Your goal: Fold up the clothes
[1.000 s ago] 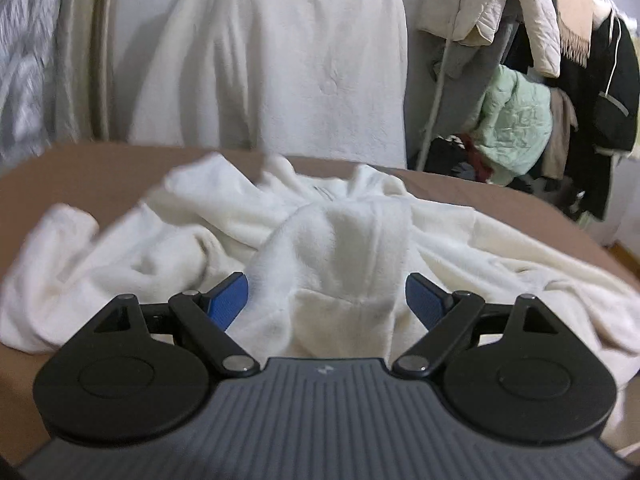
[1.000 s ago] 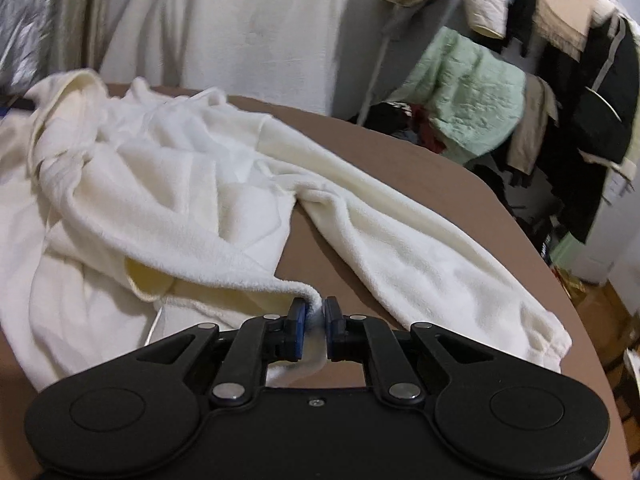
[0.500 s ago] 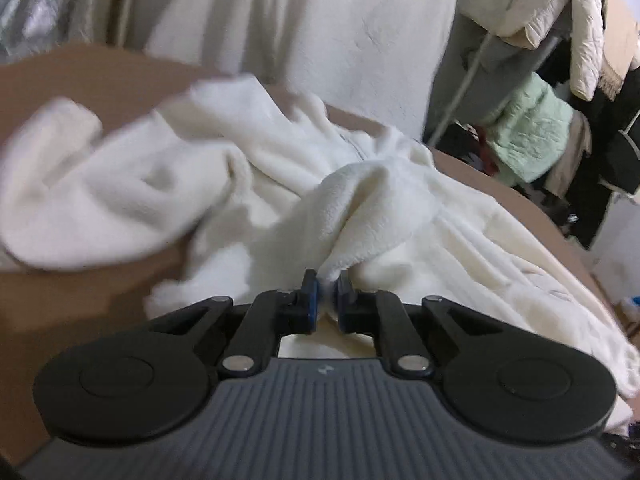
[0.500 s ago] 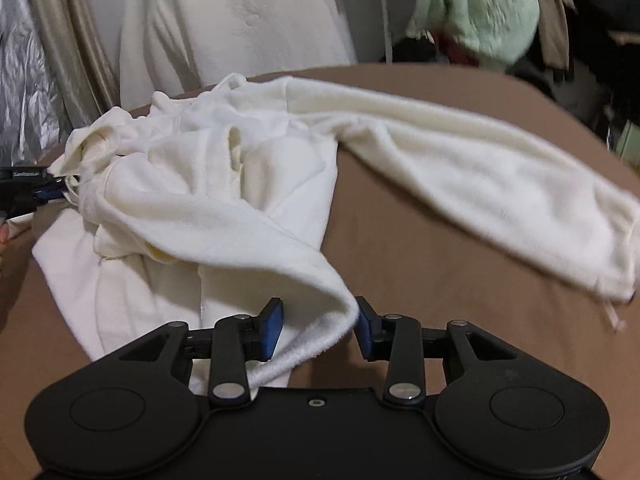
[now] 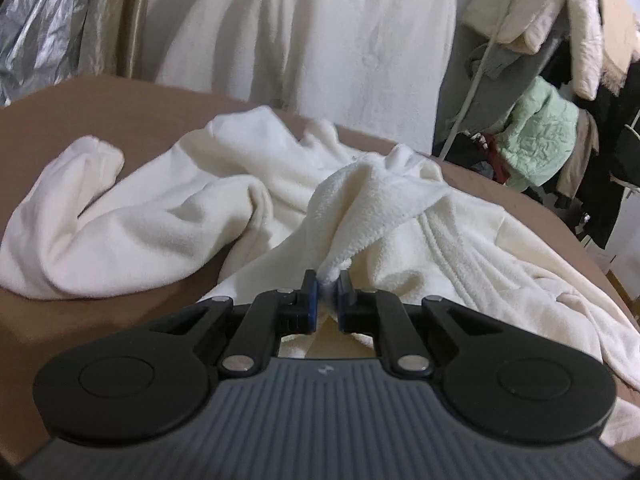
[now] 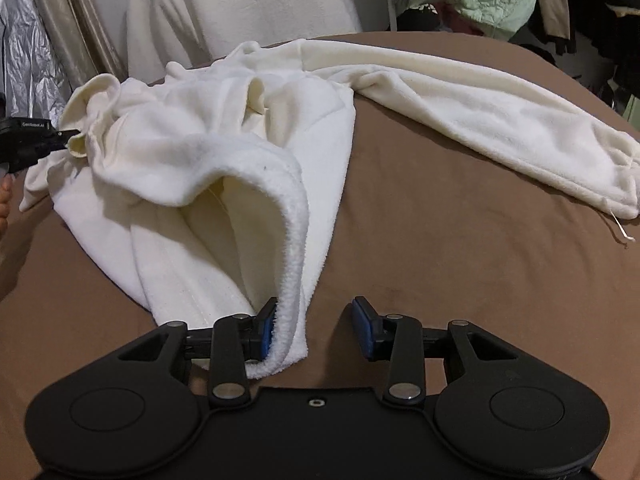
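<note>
garment: cream fleece top (image 6: 208, 148) crumpled on brown table (image 6: 440, 280)
left gripper (image 5: 328, 280): pinching a fleece fold
right gripper (image 6: 314, 326): jaws apart (hem against one pad; unclamped)
risk: one-sided pull could drag and bunch it

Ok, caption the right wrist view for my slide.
Right tongs open beside the cream fleece garment's hem on the brown table; left tongs pinch its far edge.
</note>
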Demonstrator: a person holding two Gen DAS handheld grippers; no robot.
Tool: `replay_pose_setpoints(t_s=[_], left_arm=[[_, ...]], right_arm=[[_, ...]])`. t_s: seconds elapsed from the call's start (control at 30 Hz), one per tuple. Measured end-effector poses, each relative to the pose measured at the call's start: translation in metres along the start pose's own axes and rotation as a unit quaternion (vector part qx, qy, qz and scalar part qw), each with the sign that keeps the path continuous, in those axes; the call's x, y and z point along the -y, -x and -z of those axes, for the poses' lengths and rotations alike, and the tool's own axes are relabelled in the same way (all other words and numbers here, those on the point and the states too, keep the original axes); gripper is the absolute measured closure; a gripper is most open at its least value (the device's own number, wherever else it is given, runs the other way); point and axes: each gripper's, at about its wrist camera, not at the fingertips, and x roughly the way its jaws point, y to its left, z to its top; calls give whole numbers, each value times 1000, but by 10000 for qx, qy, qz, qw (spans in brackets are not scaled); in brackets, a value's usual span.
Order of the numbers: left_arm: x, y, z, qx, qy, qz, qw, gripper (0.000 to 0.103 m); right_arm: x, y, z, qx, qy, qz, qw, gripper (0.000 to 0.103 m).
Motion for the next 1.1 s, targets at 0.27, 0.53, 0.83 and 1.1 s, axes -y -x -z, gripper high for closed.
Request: replay_pose_setpoints(t_s=[0.27,0.53,0.83,1.1], left_arm=[[-3,-8,5,-147,154,72,9997,93],[12,-6,5,-107,-251,-346,9990,94],[34,38,-10,183,-881,-537,9945,95],[33,117,-17,421,-1061,-478,9923,95]], right_arm=[[1,1,-6,1,249,122,9996,58],[-1,1,-10,-40,214,223,9995,54],[-5,7,-10,188,228,457,9985,80],[-6,40,-22,1047,510,693,9908,92]])
